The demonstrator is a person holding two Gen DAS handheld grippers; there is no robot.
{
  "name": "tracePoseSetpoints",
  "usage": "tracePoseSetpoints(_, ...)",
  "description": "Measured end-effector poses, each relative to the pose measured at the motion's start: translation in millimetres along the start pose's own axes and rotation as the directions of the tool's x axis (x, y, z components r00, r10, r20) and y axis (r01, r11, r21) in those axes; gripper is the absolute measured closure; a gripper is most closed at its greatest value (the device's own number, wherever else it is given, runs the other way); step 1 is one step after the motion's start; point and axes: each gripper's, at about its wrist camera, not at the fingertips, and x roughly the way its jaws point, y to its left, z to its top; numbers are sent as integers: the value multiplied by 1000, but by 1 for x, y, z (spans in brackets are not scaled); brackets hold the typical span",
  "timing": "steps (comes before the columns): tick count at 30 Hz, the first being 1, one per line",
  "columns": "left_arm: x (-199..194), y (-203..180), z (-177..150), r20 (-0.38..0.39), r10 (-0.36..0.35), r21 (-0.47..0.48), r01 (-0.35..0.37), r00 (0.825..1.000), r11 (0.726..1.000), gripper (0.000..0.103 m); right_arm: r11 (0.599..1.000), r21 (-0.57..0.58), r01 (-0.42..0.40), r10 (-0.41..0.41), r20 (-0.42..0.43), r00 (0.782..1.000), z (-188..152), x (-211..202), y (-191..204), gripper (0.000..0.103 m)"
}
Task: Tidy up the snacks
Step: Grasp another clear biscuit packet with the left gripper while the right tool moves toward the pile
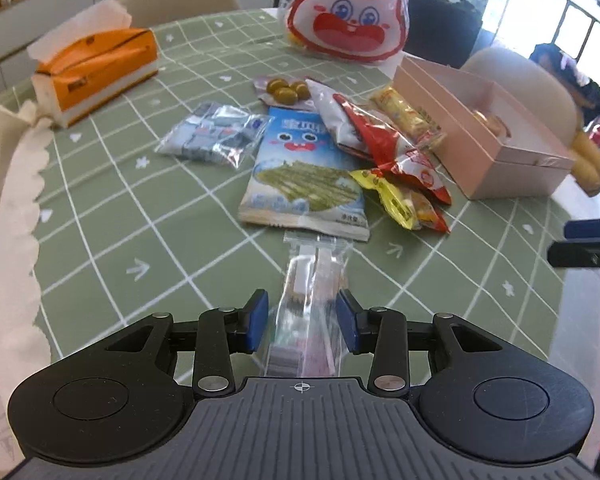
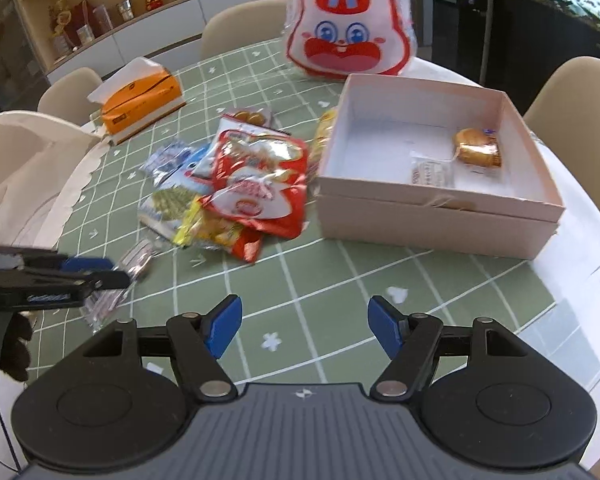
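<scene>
Left wrist view: our left tongs (image 1: 302,320) pinch a clear snack packet (image 1: 310,280); our right tongs (image 2: 305,326) hang spread, well apart from it.

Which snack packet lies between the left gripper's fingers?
The clear packet, apart from the heap, just below the blue seaweed packet. It lies between the left gripper fingers.

Black gripper (image 2: 304,330), blue pads (image 2: 223,330), perhaps rubber
</scene>
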Motion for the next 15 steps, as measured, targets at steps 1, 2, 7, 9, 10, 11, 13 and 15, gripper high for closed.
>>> tracePoseSetpoints(1, 2, -2, 2, 4, 10, -1, -10, 1000, 1000, 58, 1000, -6, 0, 0, -1, 1000, 0, 0, 2, 33)
tracePoseSetpoints(2, 4, -5, 4, 10, 16, -2, -16, 1000, 1000, 57, 1000, -14, 2, -2, -1, 1000, 0, 0, 4, 33)
tracePoseSetpoints(7, 14, -14, 7, 10, 10, -3, -10, 1000, 1000, 58, 998, -62, 21, -20, 14, 1000, -1, -6, 8, 33)
tracePoseSetpoints(9, 14, -19, 4, 21, 30, 20, -30, 999, 999, 58, 996, -83, 34, -32, 26, 999, 0, -8, 8, 33)
tracePoseSetpoints(10, 13, -21, 3, 20, 35, 22, -35, 999, 999, 58, 995, -93, 39, -36, 31, 999, 1, -8, 9, 33)
tracePoseSetpoints(11, 12, -23, 1, 18, 32, 15, -32, 999, 999, 59, 994, -101, 40, -37, 35, 999, 3, -8, 10, 33)
tracePoseSetpoints(13, 9, -23, -2, 10, 27, -13, -27, 1000, 1000, 61, 992, -120, 36, -32, 41, 999, 9, -7, 14, 33)
tracePoseSetpoints(15, 4, -25, -6, 1, 14, -41, -14, 1000, 999, 62, 989, -150, 16, -10, 45, 999, 20, -4, 22, 33)
